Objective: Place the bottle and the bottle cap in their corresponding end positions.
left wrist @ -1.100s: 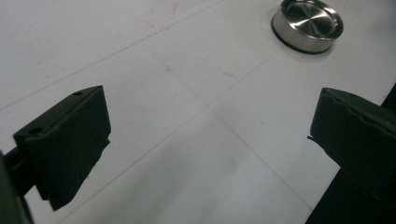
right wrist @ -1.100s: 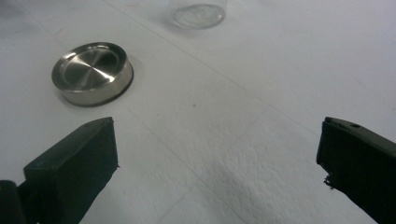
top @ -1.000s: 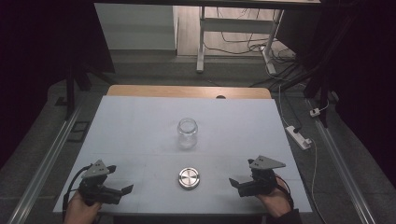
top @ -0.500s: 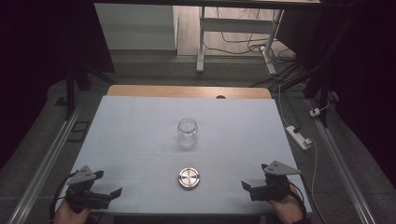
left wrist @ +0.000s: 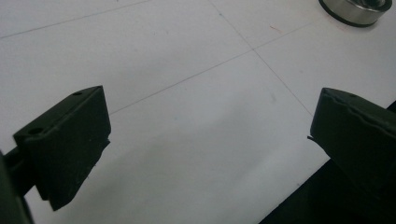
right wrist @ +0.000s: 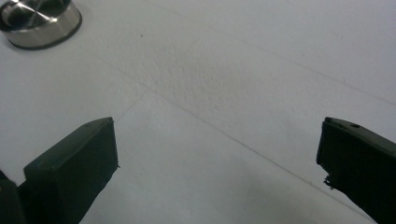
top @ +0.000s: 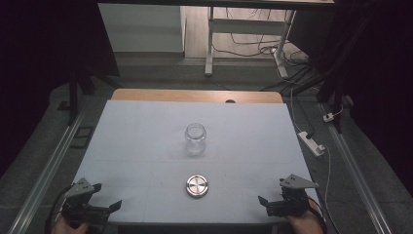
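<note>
Black claws (top: 104, 201) (top: 265, 204) nearer table edge.

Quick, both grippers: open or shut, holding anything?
Left gripper: open, holding nothing, over bare table.
Right gripper: open, holding nothing, over bare table.

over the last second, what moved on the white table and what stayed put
Both grippers drew back toward the person's near table edge: the left gripper toward the near left corner, the right gripper toward the near right. Both are open and empty. The clear glass jar and round metal lid stayed put.
</note>
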Available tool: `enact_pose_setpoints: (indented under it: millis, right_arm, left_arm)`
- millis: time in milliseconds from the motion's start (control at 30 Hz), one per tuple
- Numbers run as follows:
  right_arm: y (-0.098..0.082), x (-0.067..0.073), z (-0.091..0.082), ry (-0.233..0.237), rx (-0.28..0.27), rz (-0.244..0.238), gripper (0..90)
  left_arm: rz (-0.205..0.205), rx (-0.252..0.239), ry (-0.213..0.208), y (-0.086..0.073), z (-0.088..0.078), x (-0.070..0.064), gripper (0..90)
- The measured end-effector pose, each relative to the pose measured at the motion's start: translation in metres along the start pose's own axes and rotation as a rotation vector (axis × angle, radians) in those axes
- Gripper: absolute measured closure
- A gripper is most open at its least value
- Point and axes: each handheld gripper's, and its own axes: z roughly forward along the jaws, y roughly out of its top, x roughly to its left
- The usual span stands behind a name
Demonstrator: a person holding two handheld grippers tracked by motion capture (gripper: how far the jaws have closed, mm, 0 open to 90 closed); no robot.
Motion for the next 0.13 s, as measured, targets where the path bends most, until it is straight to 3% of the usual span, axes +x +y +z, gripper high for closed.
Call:
enact_pose_setpoints:
  millis: [133]
  right_arm:
    - [-0.0002, -0.0009, 0.0002, -0.005, 0.005, 0.011, 0.0]
  left_arm:
    - [-0.004, 0.010, -0.007, 0.0009, 0.0013, 0.0007, 0.0]
